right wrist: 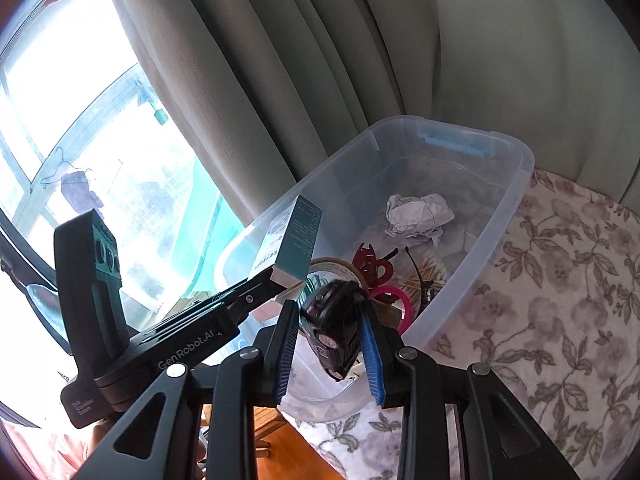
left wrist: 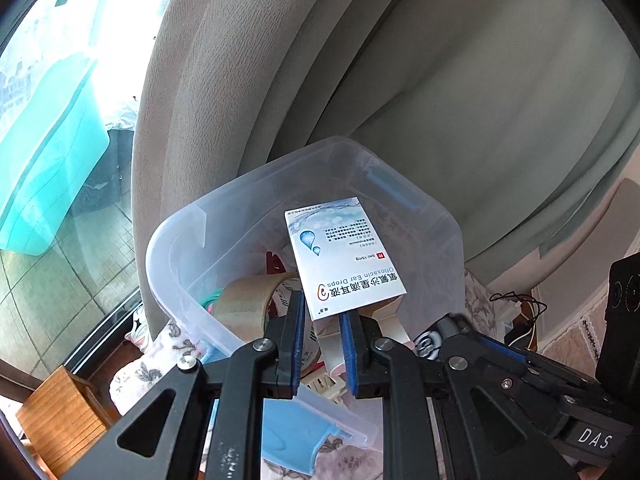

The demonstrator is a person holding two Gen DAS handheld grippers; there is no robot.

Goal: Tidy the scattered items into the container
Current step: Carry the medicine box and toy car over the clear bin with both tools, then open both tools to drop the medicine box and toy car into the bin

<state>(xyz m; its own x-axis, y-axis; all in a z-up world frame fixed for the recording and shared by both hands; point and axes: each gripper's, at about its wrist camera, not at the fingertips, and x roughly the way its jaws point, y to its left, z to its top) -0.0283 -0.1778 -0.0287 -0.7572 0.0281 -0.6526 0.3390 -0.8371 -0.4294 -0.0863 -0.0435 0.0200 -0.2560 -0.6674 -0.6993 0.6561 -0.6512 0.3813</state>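
Right wrist view: right gripper [right wrist: 329,322] jaws pinch a dark toy car [right wrist: 334,328], left gripper [right wrist: 280,280] jaws pinch the ear-drops box [right wrist: 294,240] at ten o'clock; releasing early could miss the container [right wrist: 516,184].

Left wrist view: you look down along the left gripper [left wrist: 322,320] from close above the clear container [left wrist: 168,256], facing the curtain [left wrist: 440,80].
Right wrist view: you look down along the right gripper [right wrist: 332,320] from the container's near end, window [right wrist: 60,80] at the left.
Shared: the container, the curtain, and each view catches the other gripper.
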